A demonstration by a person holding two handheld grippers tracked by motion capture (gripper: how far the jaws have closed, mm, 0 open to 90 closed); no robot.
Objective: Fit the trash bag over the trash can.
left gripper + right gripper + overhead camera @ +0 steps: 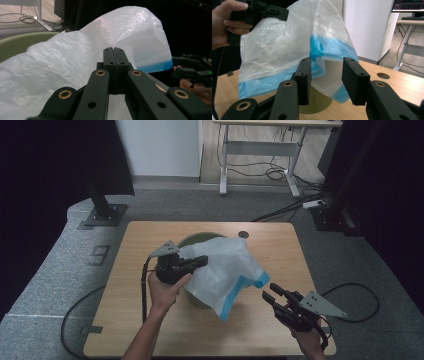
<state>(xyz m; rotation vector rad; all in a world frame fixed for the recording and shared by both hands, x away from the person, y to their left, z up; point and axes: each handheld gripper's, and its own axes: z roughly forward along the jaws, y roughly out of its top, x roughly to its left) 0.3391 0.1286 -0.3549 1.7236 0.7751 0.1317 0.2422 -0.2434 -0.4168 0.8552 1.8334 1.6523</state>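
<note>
A: Over the green bin (200, 239) on the surface (145, 320), what is gripping the white plastic bag (225, 270)?

B: The left hand-held gripper (200, 262) is clamping its edge; the right hand-held gripper (270, 292) is hovering beside it, jaws apart.

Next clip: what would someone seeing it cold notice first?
The eye goes to the white plastic bag with a blue band, billowing over the olive-green bin at the middle of the wooden table. The left tool has its jaws shut on a fold of the bag's film and holds it up. The right tool waits open near the table's right front corner, jaws aimed at the bag's blue edge without touching it.
</note>
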